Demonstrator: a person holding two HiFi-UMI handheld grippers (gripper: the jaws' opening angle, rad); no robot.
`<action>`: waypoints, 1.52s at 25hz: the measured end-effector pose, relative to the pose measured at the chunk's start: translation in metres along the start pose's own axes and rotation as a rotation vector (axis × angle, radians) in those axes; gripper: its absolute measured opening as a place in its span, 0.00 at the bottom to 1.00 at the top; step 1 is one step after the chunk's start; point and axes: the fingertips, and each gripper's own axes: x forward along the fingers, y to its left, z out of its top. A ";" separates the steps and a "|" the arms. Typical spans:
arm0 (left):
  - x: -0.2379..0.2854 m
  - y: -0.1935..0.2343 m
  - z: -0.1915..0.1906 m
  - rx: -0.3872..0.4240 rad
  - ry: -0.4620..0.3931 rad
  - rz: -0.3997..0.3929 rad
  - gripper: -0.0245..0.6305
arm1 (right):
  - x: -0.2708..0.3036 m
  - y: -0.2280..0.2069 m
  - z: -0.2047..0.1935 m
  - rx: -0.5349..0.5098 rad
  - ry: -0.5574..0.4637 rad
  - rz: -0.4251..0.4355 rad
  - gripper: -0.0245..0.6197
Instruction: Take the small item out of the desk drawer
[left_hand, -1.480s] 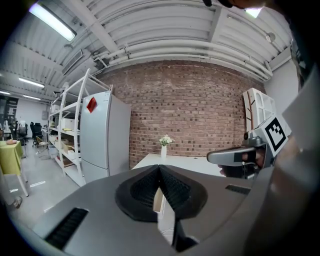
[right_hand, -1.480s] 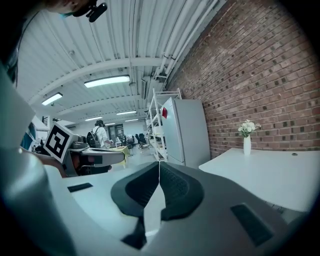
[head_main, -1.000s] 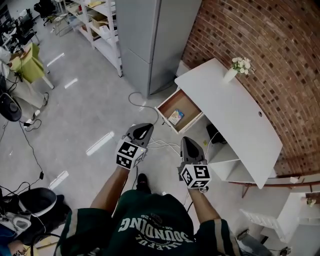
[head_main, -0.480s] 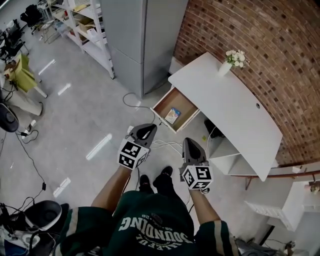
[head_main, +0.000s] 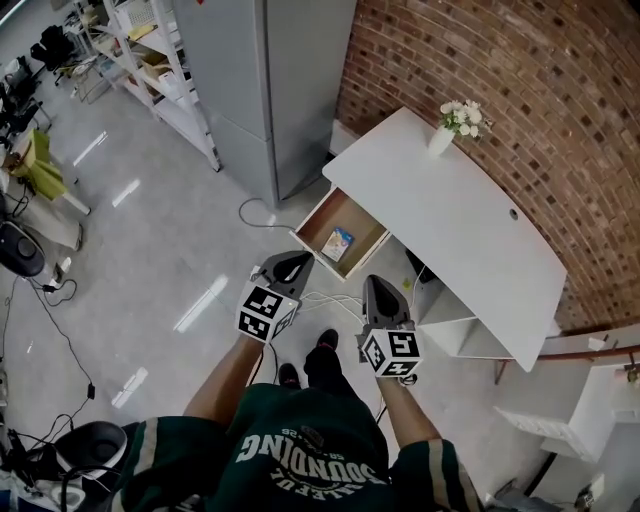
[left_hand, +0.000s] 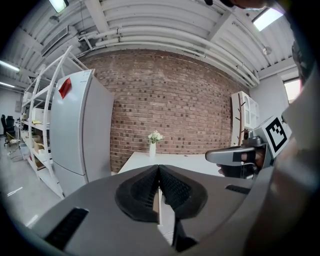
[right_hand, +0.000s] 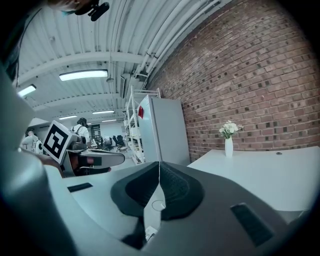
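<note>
Head view: open wooden drawer (head_main: 356, 219) sticks out of the left end of the long white desk (head_main: 450, 220), which stands against the red brick wall (head_main: 520, 90). Small flat packet with blue and yellow print (head_main: 338, 243) lies on the drawer floor, toward its near side, untouched. Left gripper (head_main: 291, 263) and right gripper (head_main: 375, 290) are side by side in the air on the near side of the drawer, both clear of it, with the left one nearer to the drawer front. Left gripper view: ribbed pads (left_hand: 150, 186) pressed together, nothing between them; right gripper (left_hand: 235, 156) shows at the right. Right gripper view: pads (right_hand: 170, 187) also pressed together, nothing pinched; left gripper (right_hand: 95, 159) shows at the left. White vase with white flowers (head_main: 444, 133) stands upright on the far end of the desk. Tall grey metal cabinet (head_main: 270, 80) stands left of the desk, with white open shelving (head_main: 150, 70) further left. Loose pale cables (head_main: 262, 216) lie on the grey floor between the cabinet and the drawer.
</note>
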 end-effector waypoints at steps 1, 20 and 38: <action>0.008 0.003 0.002 0.002 0.002 0.002 0.06 | 0.007 -0.006 0.002 -0.001 0.000 0.003 0.08; 0.129 0.039 0.027 -0.016 0.053 0.058 0.06 | 0.117 -0.098 0.032 0.010 0.048 0.074 0.08; 0.173 0.053 0.009 -0.029 0.102 -0.048 0.06 | 0.144 -0.112 0.017 0.036 0.088 -0.008 0.08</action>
